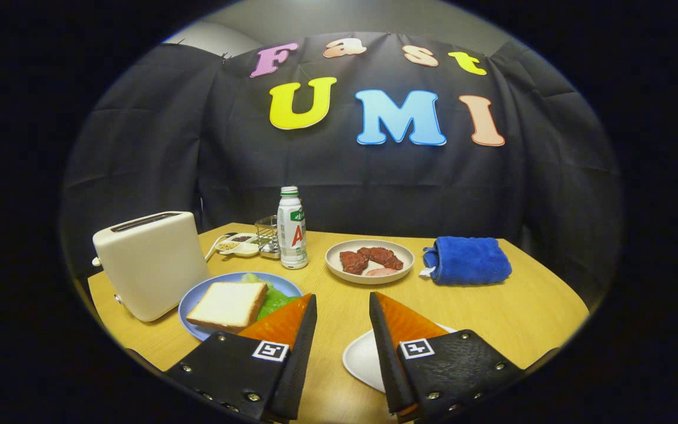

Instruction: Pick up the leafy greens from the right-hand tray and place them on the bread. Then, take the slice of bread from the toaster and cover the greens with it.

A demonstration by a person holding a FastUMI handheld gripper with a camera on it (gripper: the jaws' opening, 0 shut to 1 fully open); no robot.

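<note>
gripper view
jaws [343, 306]: apart, nothing between them, held above the worktop's near edge
bread slice [228, 304]: flat on the blue plate [195, 300], near-left part of the worktop, just ahead of the left finger
greens [271, 299]: under the slice, a leaf edge showing on its right and far sides
state: greens covered by bread, as the task wants; a second slice beneath can't be seen
toaster [152, 262]: left edge of the worktop, touching or just beside the plate; slot looks empty, angle too low to be sure
white tray [362, 359]: near edge, under the right finger, visible part bare
handling, bread: light, spongy, dents easily; pinch by opposite crust edges
handling, greens: limp, thin, likely to slide; grab by the bunched middle
axis: slice near square, one corner towards the jaws, no clear long axis
</note>
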